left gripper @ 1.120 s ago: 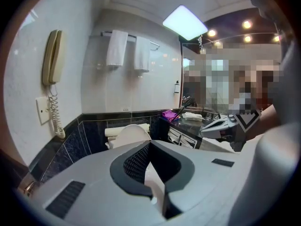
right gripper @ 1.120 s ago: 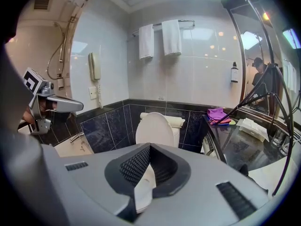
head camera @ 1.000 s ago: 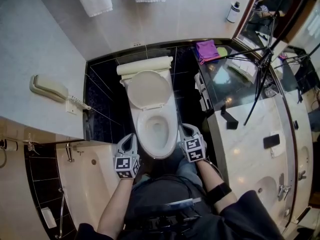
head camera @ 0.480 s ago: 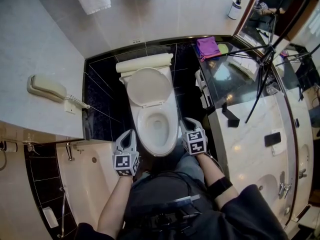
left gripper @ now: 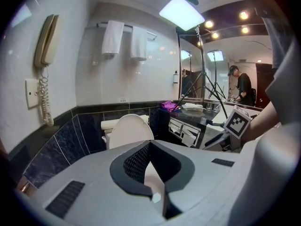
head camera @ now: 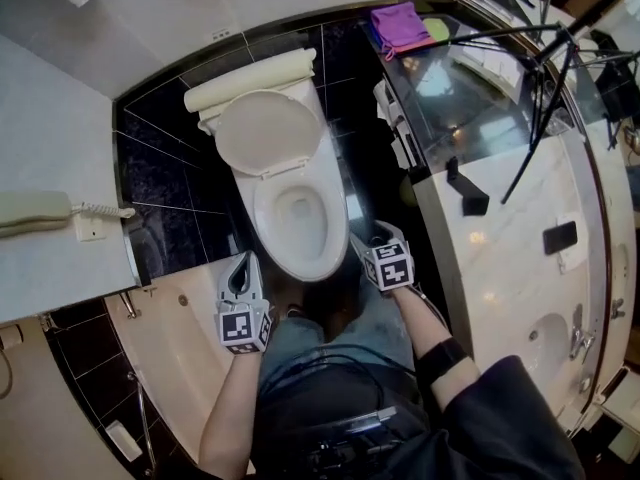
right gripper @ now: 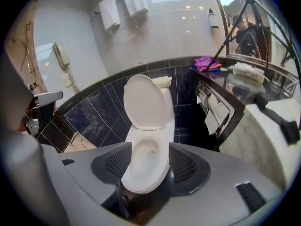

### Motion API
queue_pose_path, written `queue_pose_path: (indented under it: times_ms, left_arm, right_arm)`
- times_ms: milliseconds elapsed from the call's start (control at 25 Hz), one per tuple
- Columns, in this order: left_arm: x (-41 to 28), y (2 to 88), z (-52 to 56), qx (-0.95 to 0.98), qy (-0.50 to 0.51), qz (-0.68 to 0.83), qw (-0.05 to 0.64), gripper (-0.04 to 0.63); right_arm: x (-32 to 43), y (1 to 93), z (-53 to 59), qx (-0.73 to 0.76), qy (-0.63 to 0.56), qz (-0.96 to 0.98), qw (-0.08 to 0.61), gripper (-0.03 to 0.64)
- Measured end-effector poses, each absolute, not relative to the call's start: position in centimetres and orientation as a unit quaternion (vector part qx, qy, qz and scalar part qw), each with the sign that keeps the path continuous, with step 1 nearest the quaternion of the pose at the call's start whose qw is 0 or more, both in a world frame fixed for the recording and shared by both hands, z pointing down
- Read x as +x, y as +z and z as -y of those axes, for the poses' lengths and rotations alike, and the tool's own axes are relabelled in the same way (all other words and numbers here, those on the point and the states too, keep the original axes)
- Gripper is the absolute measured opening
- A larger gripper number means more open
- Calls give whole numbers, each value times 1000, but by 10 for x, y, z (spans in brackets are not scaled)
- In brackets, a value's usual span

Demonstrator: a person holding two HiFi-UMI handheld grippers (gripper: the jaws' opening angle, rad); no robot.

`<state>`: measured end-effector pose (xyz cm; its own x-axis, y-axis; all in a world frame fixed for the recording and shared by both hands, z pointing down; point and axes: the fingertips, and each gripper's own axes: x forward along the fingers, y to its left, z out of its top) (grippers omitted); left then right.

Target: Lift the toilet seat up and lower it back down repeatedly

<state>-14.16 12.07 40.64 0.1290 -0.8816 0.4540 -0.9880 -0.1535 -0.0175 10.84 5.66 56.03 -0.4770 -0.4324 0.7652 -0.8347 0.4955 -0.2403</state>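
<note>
The person's own lap and arms hide the floor in front of the toilet, and where the toilet seat [head camera: 300, 264] ends and the bowl rim begins is hard to make out; the seat lies down on the bowl, while the lid [head camera: 265, 133] stands up against the tank [head camera: 255, 80]. The right claw [head camera: 374, 234] hangs just beside the bowl's front right edge; its jaws have just been opening and stand wide, the bowl's front showing between them ungripped. The left claw [head camera: 244, 262], at the bowl's other side, has its tips together on nothing. A wall telephone [head camera: 35, 211] is cut off at the left edge. Dark wall tiles [head camera: 165, 183] surround the toilet; a marble counter [head camera: 500, 258] carries a purple cloth [head camera: 398, 23] and a tripod [head camera: 545, 88].
</note>
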Motion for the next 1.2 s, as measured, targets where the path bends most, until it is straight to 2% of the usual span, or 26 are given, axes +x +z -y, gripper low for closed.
queue_pose_path:
  times_ms: [360,600,840,1200]
  left_arm:
    - [-128,520,-109,740,209,619,155,-2]
    - [-125,585,-113,744,226,610,152,-2]
    - [-129,622,-125,736,235,614,160,-2]
    - [-132,653,-135,727,248,615,179,-2]
  right_arm:
    - [118,748,-97,387,448,737,327,273]
    - [105,848,-128,373,491,718,323,273]
    - [101,899,-134,382,555,688,269,270]
    - [78,935,-118,371,595,680,214,219]
